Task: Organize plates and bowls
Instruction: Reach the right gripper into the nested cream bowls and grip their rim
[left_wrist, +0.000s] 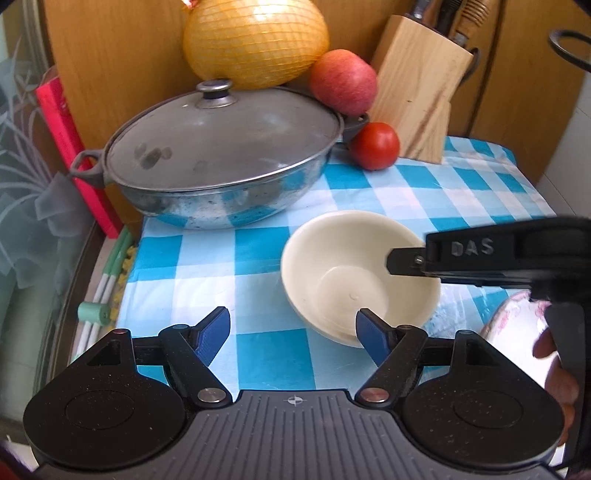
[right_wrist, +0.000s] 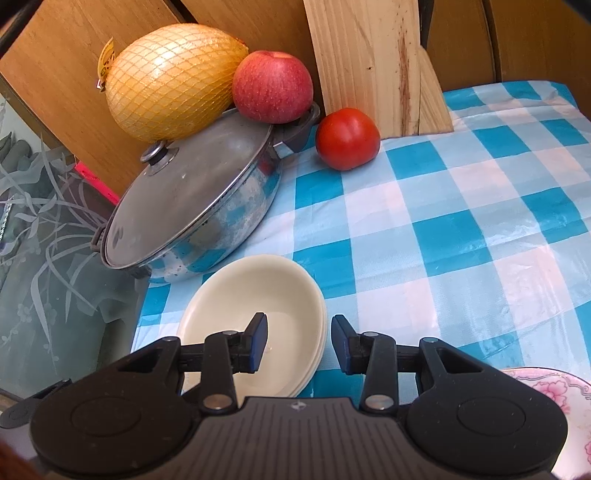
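On the left wrist view, my left gripper hung low at the bottom centre of the frame with its blue pads spread wide and nothing between them. The cream bowl sat right of centre on the blue-and-white checked cloth, and the right-hand pad overlapped its near rim in the picture; I could not tell whether it touched. The right gripper reached in from the right edge, its tip over the bowl's far-right rim.

On the right wrist view, that gripper showed its fingers parted a moderate way, straddling the bowl's right rim: the left pad lay inside the bowl, the right pad outside it. The pads were not pressed against the wall, so it held nothing. The bowl's edge looked layered, as if bowls were stacked, though I could not be sure.

A floral plate peeked in at the lower right corner, near the bowl but apart from it.

Toward the upper left stood a lidded pan, with a netted pomelo and an apple behind it, a tomato just beside its handle, and a wooden knife block in the upper right.
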